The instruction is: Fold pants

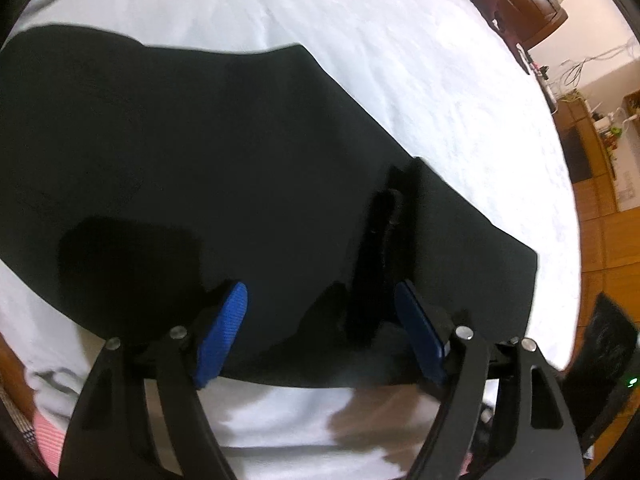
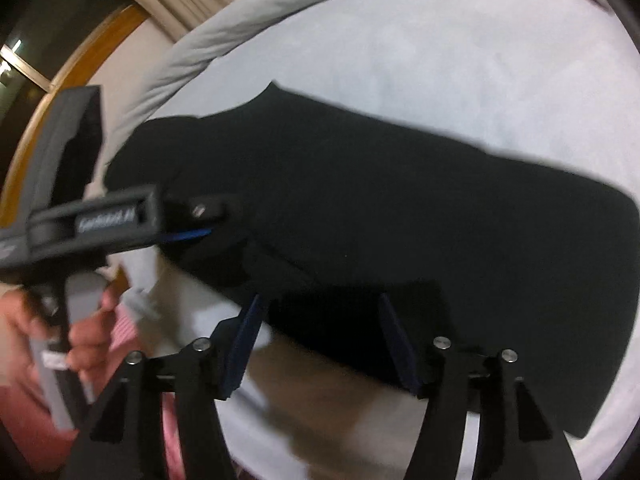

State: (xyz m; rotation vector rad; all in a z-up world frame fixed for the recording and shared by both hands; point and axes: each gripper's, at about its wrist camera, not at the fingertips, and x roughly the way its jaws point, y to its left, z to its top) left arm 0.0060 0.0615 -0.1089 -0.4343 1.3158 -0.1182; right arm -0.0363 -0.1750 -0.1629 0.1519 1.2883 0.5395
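Two handheld grippers hang over black pants spread flat on a white bedsheet. The left gripper stands wide apart over the near hem, blue pads clear of the cloth; the right gripper is likewise parted, gripping nothing. Beyond lies a rolled grey duvet. A pinch catching only the top layer could drag the fold askew. Lettering on the left tool's body is too blurred to read.

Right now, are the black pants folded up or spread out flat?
Cannot tell for sure: the black pants lie flat as one wide dark shape on the white bed, layers hidden.
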